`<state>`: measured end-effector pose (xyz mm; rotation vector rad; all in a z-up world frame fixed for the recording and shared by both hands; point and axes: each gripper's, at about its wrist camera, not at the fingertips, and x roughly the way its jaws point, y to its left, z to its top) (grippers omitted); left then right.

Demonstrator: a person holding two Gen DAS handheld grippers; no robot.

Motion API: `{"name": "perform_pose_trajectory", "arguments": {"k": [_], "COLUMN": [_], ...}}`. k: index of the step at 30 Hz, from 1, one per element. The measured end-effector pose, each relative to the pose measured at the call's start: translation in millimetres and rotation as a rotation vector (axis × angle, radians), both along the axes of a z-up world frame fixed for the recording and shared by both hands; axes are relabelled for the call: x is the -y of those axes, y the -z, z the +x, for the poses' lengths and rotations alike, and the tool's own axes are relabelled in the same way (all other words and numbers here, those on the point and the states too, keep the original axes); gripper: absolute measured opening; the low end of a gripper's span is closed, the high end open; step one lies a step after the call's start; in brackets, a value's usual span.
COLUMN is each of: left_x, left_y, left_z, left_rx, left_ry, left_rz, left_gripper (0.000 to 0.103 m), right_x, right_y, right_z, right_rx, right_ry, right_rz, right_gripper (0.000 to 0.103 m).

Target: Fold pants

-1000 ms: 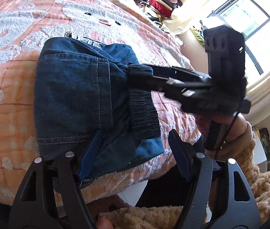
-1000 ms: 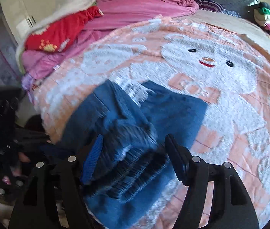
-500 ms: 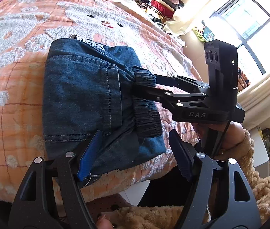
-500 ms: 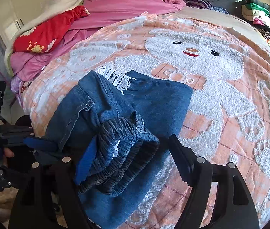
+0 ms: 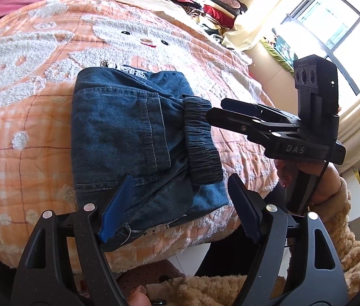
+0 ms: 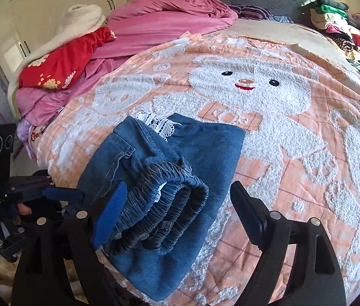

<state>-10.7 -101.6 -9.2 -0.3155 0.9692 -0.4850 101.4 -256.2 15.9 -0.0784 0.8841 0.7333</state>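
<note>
A: Denim pants, folded into a compact packet; location: near edge of the bed, on the orange bear-patterned quilt. Long axis runs roughly from 10 o'clock to 4 o'clock in the right wrist view.

B: Elastic waistband?

A: Bunched in a roll at the packet's right-hand end, lying directly ahead of the right tongs, between their pads, at 12 o'clock from them. The jaws have just been opening and now stand wide; the blue pad sits beside the roll without squeezing it. Nothing held.

B: Left tongs?

A: Jaws have just been opening too; spread over the packet's near hem corner, fabric between them, no visible pinch.

B: Nearer hand for any tidy-up?

A: Right, judged by the waistband; that roll looks loose and likely wants pressing flat.
</note>
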Motion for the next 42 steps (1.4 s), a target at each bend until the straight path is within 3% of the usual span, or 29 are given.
{"name": "perform_pose_trajectory", "arguments": {"k": [18, 42], "left_x": [-22, -62], "left_y": [-18, -37], "left_z": [-10, -19], "left_rx": [0.072, 0.140], "left_ry": [-0.059, -0.138], "left_rz": [0.039, 0.073], "left_gripper": [0.074, 0.082], "right_x": [-9, -7], "right_y": [-36, -61], "right_z": [-21, -52], "right_rx": [0.084, 0.151], "right_ry": [0.011, 0.076], "right_rz": [0.031, 0.070], "right_gripper": [0.086, 0.086]}}
